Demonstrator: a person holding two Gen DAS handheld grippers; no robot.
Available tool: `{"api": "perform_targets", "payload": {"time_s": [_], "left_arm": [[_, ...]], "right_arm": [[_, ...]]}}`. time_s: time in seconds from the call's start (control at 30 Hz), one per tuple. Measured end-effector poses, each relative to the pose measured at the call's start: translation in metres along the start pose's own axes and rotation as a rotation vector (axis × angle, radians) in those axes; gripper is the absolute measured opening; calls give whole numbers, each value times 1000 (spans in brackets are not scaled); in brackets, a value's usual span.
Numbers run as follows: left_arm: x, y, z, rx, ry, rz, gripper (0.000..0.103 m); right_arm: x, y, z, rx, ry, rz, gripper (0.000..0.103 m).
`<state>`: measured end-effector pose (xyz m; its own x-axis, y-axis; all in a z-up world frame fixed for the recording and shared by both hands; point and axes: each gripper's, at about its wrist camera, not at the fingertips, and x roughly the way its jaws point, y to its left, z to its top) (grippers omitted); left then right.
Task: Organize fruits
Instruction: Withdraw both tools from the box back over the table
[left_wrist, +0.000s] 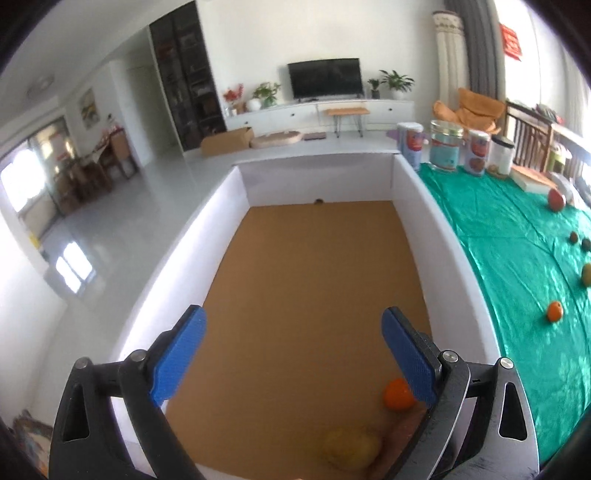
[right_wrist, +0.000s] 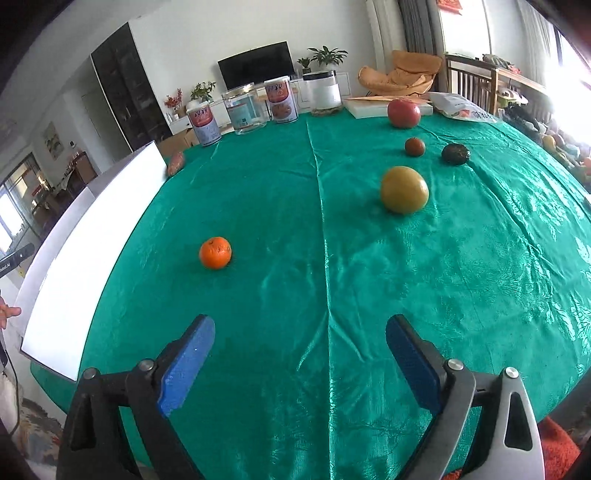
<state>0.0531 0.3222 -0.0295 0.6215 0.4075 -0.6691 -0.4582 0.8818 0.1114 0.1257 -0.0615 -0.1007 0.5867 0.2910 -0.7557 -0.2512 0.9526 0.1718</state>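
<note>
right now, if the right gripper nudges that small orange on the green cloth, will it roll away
Probably yes: the small orange is round and sits free on the glossy green cloth. Its wrinkles might slow it. The skin looks firm, so the open right gripper should grip it without harm.

text: none legible | tin labels (right_wrist: 281, 96): print too blurred | red wall sign (left_wrist: 511, 41): unreadable

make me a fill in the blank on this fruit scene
1. The tablecloth is ____ in colour.
2. The small orange in the box lies beside a ____ fruit.
3. The left tongs hang over the box with jaws ____.
4. The fruit nearest the right tongs is an ____.

Missing: green; yellow; open; orange
</note>
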Motion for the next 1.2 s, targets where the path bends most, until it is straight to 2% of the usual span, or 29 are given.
{"api": "perform_targets", "payload": {"time_s": [0.07,0.13,0.23,0.3,0.37,0.63,0.83,0.93,1.0,1.1,1.2], "left_arm": [[8,14,-6,-69,38,-24,96],[12,14,-9,-77,75,-25,96],[15,-2,-11,8,86,1,96],[19,-16,-15,94,113,47,96],[17,-22,-15,127,104,80,96],[7,-18,-24,42,108,117,96],[1,-19,-23,4,74,107,96],[-30,-36,-17,10,-34,106,96],[-53,-52,-12,16,-95,64,97],[-86,-82,-9,10,-136,-84,99],[-112,-128,-12,43,-153,-278,100]], "right_arm": [[8,5,2,-23,9,0,94],[10,8,3,-42,9,1,94],[10,9,1,-46,10,4,94],[9,5,1,-27,7,12,94],[10,-1,1,0,8,20,94],[10,-11,1,54,11,36,94],[-1,-13,0,67,-36,17,94],[-21,-22,2,114,-105,-9,97],[-33,-29,3,136,-124,-93,102],[-36,-41,2,144,-110,-228,103],[-30,-60,-1,227,-72,-215,103]]}}
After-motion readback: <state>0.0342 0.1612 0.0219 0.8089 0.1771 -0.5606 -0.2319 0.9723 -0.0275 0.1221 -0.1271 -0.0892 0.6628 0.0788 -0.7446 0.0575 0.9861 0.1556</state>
